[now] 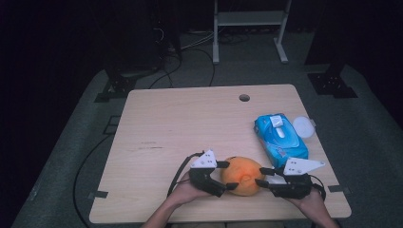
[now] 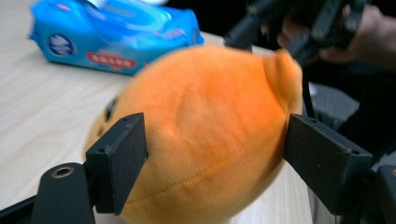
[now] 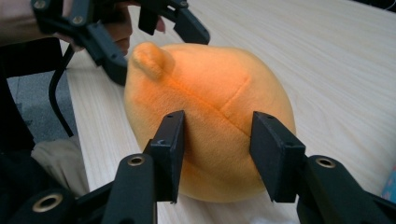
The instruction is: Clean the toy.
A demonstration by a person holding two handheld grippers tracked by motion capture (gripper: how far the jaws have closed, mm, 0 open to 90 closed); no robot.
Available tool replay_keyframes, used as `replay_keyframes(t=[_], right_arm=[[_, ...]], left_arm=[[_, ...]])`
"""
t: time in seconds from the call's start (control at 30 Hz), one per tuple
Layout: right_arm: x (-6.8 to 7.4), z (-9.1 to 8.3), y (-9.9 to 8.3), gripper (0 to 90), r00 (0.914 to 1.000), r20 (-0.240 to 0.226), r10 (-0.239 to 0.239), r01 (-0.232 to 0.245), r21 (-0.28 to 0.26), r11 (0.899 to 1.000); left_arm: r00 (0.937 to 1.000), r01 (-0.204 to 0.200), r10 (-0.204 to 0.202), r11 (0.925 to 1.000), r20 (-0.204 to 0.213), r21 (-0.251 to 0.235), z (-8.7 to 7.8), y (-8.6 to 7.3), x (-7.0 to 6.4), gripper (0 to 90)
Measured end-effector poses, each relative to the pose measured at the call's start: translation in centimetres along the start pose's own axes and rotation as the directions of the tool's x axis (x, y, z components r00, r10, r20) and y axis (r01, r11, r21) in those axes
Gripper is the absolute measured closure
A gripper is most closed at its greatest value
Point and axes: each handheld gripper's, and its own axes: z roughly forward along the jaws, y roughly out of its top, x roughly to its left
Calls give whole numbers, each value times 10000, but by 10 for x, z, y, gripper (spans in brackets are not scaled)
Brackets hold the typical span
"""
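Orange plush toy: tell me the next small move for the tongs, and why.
Probably close the left tongs a little further onto the orange plush toy. In the left gripper view its jaws straddle the toy's widest part, touching or nearly so, with no clear dent. The right tongs pinch only a fold of its side, so a firmer left grip looks needed before lifting.

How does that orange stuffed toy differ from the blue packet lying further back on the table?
The orange plush toy is rounded and fuzzy, while the blue wet-wipes pack is flat, oblong and glossy with printed labels. The toy sits at the near edge between the left tool and the right tool; the pack lies apart, untouched, nearer the right edge. Both rest on the wooden table.
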Motion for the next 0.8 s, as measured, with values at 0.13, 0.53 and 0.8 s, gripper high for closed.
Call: replay_keyframes(t=[0.13,0.53,0.8], right_arm=[[-3,-4,-2,486,9992,-104,399,-396,232,9989],[5,-9,-14,442,9993,-196,321,-309,588,9978],[0,-11,-20,440,9993,-280,263,-246,576,9980]], left_arm=[[9997,6,-11,9997,238,225,-2,0,-5,229],[9985,-204,209,9998,505,-88,-18,5,-6,201],[9956,824,-834,9963,417,251,7,5,27,123]])
